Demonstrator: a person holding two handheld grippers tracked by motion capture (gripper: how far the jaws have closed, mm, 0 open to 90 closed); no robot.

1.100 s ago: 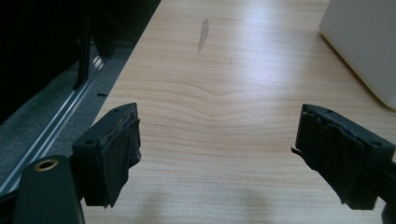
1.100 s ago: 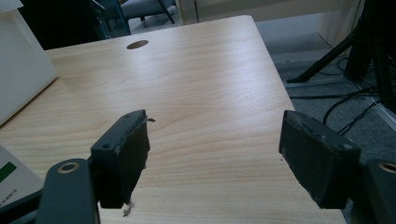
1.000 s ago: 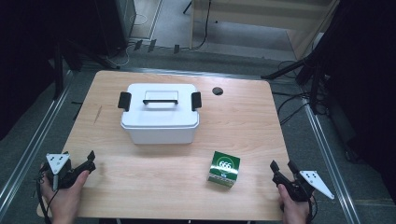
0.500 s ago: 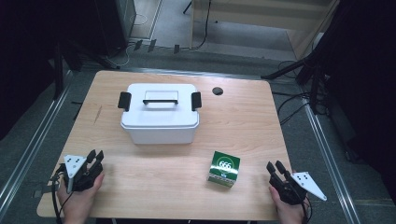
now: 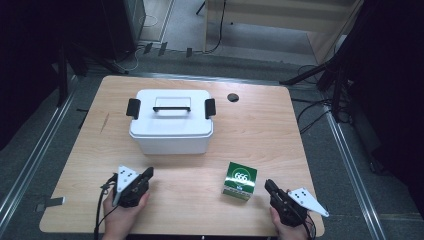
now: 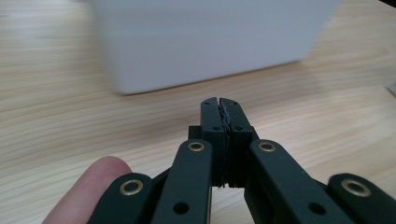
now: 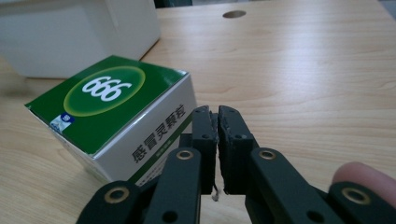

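Note:
A white lidded storage box (image 5: 171, 127) with a black handle and two black side latches stands on the wooden table (image 5: 260, 130), left of centre. A small green and white carton marked 666 (image 5: 240, 181) sits nearer the front, right of centre. My left gripper (image 5: 148, 172) lies low at the front left, pointing at the white box (image 6: 210, 42); its jaws have just been closing and are shut with nothing between them. My right gripper (image 5: 267, 184) is just right of the carton (image 7: 112, 102), jaws likewise just closed and empty.
A round black hole (image 5: 233, 97) sits in the tabletop behind the white box, to its right. Metal rails run along both sides of the table. Cables trail on the floor beyond the far edge.
Both grippers' jaws went from spread to shut on nothing. The left hand slid right toward the white box; the right hand slid left toward the carton.

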